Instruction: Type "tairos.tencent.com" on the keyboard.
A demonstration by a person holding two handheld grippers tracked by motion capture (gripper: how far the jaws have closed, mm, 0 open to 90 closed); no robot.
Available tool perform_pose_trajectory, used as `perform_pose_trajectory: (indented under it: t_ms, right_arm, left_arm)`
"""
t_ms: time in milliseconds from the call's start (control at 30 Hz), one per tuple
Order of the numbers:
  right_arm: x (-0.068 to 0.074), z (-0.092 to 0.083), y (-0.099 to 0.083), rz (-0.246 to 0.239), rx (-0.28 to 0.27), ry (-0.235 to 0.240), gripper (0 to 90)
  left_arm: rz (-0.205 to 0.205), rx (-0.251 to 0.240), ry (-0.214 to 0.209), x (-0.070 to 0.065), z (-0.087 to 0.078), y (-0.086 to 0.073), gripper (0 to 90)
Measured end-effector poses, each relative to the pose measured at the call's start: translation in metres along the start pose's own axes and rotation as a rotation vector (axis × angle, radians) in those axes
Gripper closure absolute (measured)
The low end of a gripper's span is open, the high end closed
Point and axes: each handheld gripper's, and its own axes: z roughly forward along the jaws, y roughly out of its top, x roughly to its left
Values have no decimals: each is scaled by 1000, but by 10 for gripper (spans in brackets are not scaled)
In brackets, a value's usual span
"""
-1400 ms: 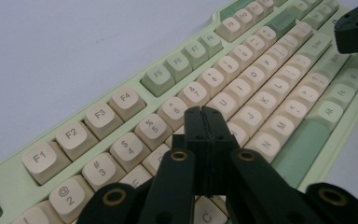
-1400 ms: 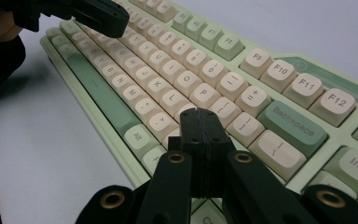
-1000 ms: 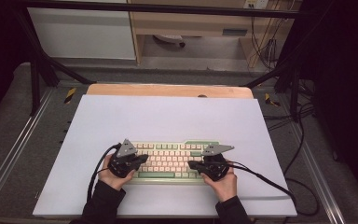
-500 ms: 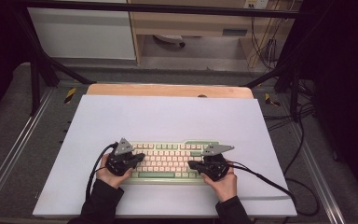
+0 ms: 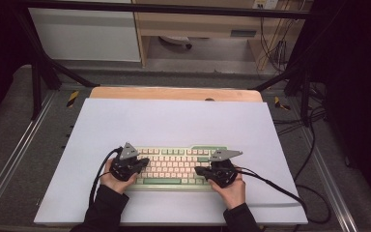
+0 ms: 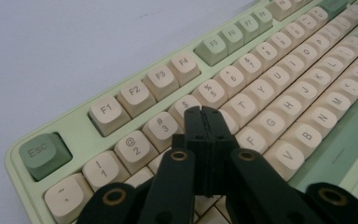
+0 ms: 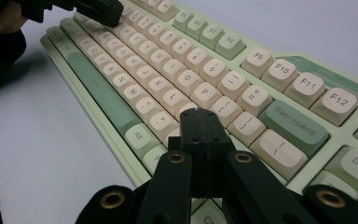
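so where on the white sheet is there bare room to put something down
The broad stretch of the white table sheet between the pale green keyboard and the wooden strip at the far edge is bare. The sheet's left and right margins are free too. It is crowded over the keyboard, where both shut tongs, left and right, hover.

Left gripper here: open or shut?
Shut. In the left gripper view the left gripper has its two black fingers pressed together, nothing between them, over the keyboard.

Matt plastic keyboard keys; smooth matt white tabletop with wooden edge.
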Motion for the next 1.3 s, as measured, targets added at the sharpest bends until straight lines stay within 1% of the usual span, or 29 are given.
perform_pose_trajectory:
  t_ms: [467, 600, 767, 933, 1067, 1133, 1200, 1233, 1300]
  right_arm:
    - [0, 0, 0, 1, 1, 0, 900]
    - [0, -1, 0, -4, -3, 1, 900]
    - [0, -2, 1, 0, -9, 3, 900]
    - [1, -4, 2, -2, -19, 5, 900]
    - [2, -5, 3, 3, -28, 9, 900]
    - [3, -6, 3, 4, -24, 13, 900]
    - [3, -5, 4, 0, -30, 18, 900]
    - [5, -4, 4, 8, -26, 20, 900]
    - [6, -3, 4, 1, -23, 22, 900]
  left_arm:
    - [1, 2, -7, -1, 3, -2, 899]
    - [2, 2, -8, -2, 2, -2, 899]
    - [6, -15, -17, -3, -5, 1, 899]
    - [9, -21, -18, -4, -12, 1, 899]
    - [10, -19, -17, -2, -19, -2, 899]
    - [6, -20, -15, 0, -22, -4, 899]
    - [4, -19, -14, 1, -26, -7, 899]
    - [0, -22, -13, 2, -27, -9, 899]
    - [-3, -22, -15, 3, -30, -11, 899]
